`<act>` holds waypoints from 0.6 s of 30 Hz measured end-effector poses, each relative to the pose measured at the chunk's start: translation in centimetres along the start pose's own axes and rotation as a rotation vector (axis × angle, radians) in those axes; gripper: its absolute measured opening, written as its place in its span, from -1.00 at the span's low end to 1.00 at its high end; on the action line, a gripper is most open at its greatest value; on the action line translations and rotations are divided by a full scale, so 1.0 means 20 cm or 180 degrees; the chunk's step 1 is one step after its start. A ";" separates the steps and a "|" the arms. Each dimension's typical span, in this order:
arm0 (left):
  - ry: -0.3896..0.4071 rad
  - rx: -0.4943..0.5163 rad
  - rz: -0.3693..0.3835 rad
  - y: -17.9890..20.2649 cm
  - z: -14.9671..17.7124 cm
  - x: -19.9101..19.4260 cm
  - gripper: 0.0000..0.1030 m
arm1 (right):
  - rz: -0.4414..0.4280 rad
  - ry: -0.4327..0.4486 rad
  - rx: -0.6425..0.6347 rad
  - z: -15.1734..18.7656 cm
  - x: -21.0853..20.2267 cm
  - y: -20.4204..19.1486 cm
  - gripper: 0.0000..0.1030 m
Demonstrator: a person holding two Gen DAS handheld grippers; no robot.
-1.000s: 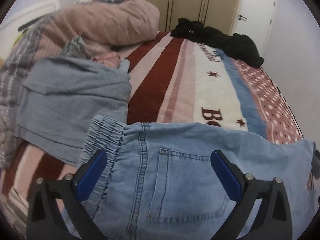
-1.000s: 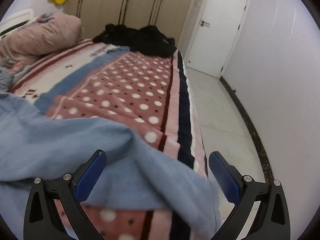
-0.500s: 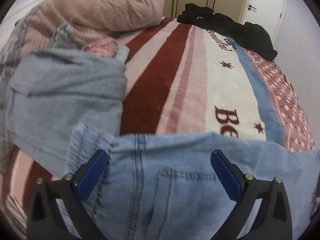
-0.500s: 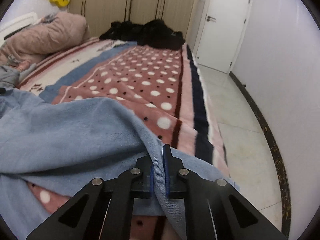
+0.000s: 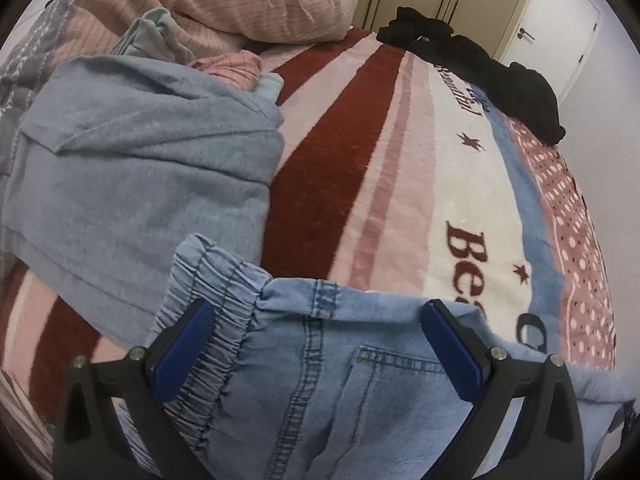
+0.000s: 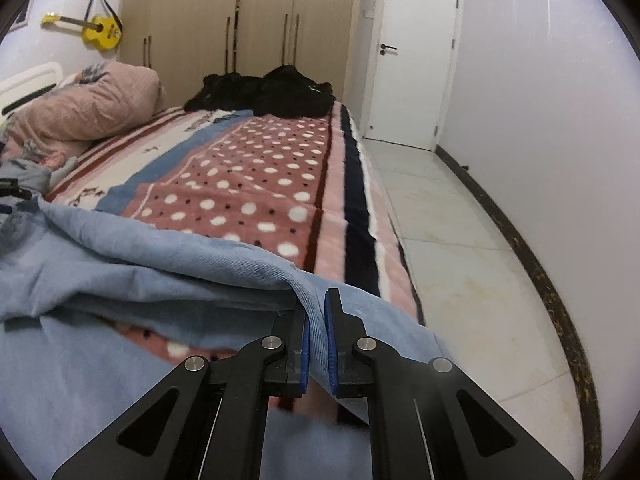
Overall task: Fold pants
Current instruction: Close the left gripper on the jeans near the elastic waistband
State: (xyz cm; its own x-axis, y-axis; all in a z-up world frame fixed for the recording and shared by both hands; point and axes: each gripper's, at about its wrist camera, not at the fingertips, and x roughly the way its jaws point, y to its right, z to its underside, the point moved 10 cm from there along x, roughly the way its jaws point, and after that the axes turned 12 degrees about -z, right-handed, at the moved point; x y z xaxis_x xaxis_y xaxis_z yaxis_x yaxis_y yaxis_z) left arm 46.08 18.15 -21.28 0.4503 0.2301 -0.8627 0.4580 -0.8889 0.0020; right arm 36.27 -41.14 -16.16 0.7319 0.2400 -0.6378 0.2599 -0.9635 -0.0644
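Denim is soft and limp, so the light-blue denim pants (image 5: 360, 392) lying across the near end of the striped and polka-dotted fleece blanket (image 5: 400, 184) will sag wherever we leave them unsupported; we judge the elastic waistband and the leg hems the surest holds. Our right gripper (image 6: 318, 332) has just clamped shut on a fold of a leg, cloth pinched between its blue pads. Our left gripper (image 5: 316, 344) hangs wide open over the waistband, gripping nothing. The leg ends fall outside both views, and how the pant layers stack we cannot tell.
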 end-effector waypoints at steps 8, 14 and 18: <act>-0.0400 -0.0141 0.0594 0.21 0.06 0.00 0.98 | 0.0281 0.0108 0.0040 0.05 -0.15 0.01 -0.98; -0.0644 -0.0276 0.0328 0.26 0.08 0.15 0.98 | 0.0185 0.0004 0.0077 0.11 -0.15 0.01 -0.98; -0.0673 -0.0423 0.0268 0.27 0.04 0.19 0.94 | 0.0212 -0.0117 -0.0050 0.17 -0.15 -0.01 -0.98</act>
State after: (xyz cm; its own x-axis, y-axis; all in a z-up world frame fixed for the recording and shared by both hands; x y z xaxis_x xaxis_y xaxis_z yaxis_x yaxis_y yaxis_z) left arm 49.55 13.95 -24.90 0.3272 0.0572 -0.9432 0.5287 -0.8384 0.1325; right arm 31.98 -42.06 -16.81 0.7243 0.1707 -0.6681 0.2215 -0.9751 -0.0090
